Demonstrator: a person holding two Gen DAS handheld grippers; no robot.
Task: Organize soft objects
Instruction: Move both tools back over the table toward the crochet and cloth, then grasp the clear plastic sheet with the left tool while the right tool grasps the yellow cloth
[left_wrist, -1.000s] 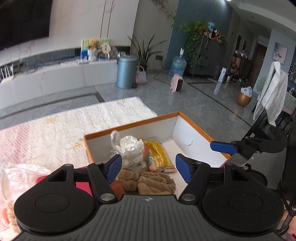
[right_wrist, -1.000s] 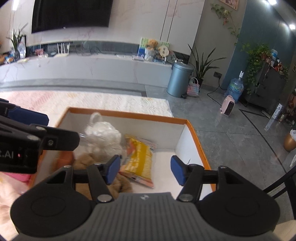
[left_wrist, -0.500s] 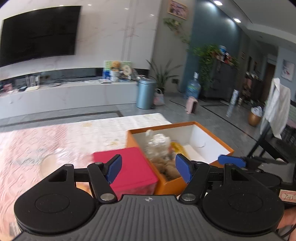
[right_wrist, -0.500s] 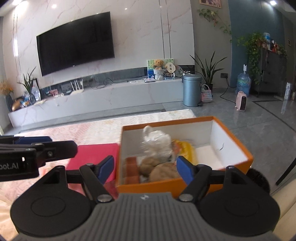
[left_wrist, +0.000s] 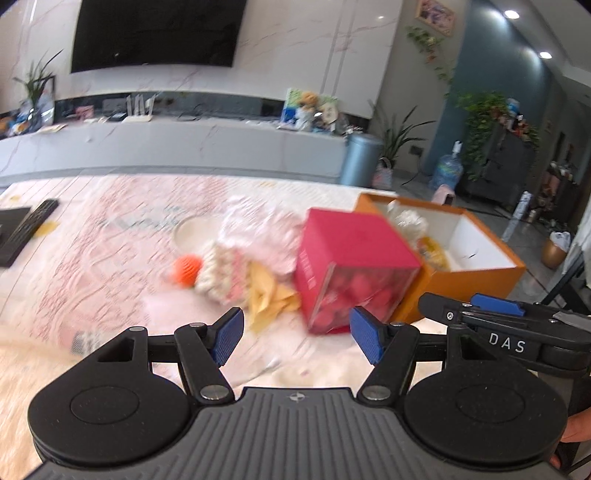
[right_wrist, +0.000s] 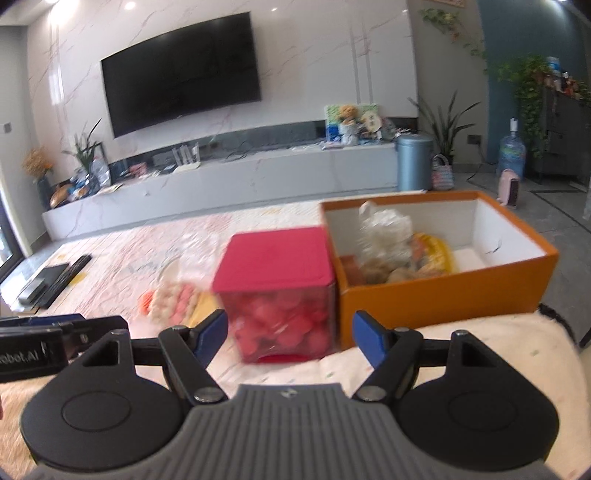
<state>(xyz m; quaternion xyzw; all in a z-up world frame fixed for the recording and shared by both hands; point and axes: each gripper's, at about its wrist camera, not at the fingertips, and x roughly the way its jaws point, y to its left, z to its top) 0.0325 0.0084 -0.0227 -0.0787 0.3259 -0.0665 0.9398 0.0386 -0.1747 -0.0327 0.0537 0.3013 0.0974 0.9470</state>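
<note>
progress: we reckon roughly halfway | done: bag, yellow pack and brown plush sit in the box (right_wrist: 443, 291) | left: pink knit (left_wrist: 225, 269), orange ball (left_wrist: 187, 270) loose on the table (left_wrist: 92, 251) | left gripper (left_wrist: 295, 334) and right gripper (right_wrist: 288, 334) both wide open, empty

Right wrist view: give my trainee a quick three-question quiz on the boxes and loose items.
1. True or false: the orange box is empty.
2. The red-lidded clear box stands on which side of the orange box in this view: A left, B right, C inside it?
3. What do the open jaws of the right gripper hold?

Key: 1 false, a clear bag, a yellow packet and brown soft items lie in it. 2 A. 3 nothing.
</note>
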